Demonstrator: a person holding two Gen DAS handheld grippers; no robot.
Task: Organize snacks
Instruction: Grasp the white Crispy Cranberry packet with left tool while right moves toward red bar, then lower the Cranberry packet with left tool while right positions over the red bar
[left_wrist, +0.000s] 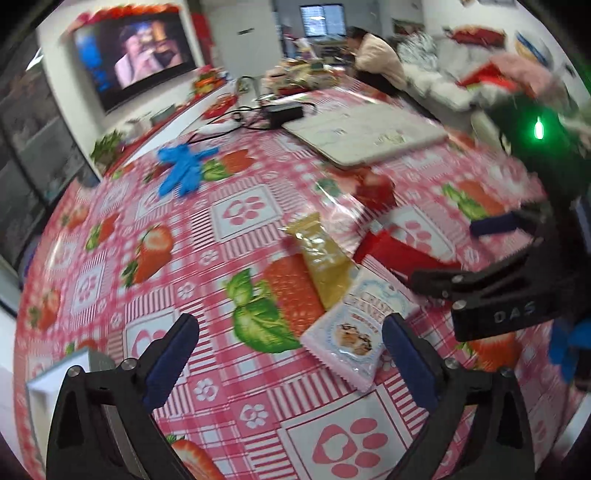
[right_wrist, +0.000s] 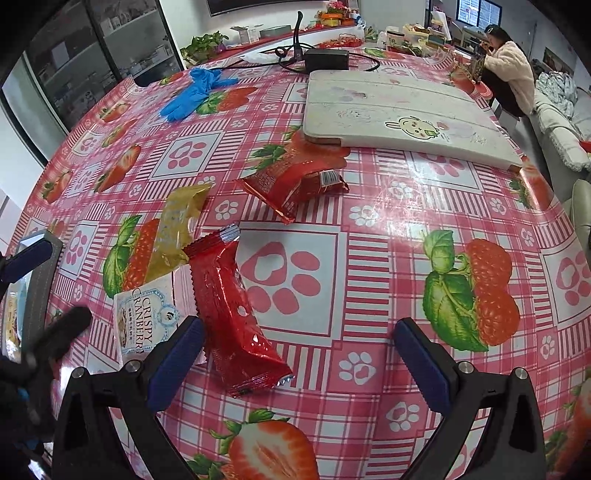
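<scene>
- Hovering with both sets of jaws spread wide and empty over the counter (right_wrist: 369, 206); judged as the reach-and-pick step, with four snack packets loose and none gathered.
- Left gripper (left_wrist: 290, 363): nothing between the blue pads; white cranberry packet (left_wrist: 354, 332) lying flat at lower centre-right of the left view, its near corner just beside the right-hand pad, mostly ahead of the opening, not inside it.
- Right gripper (right_wrist: 299, 363): long red packet (right_wrist: 234, 314) lying lengthwise at lower centre of the right view, its near end between the jaws and hard by the left-hand pad, no pad touching.
- Next move, as a guess: shifting sideways to centre on one packet, dropping low, closing across the narrow width; thin crinkly foil likely to slip or buckle.
- Beyond these, yellow packet (right_wrist: 177, 229) at centre-left of the right view, its near end meeting the white one's far end.
- Farther up, second red packet (right_wrist: 295, 182) at upper centre, close to the white board (right_wrist: 402, 114).
- Grey-and-white bin edge (left_wrist: 55, 384) at lower left of the left view, possibly the destination; cannot tell.
- Blue glove (right_wrist: 192, 94) at upper left, well apart.
</scene>
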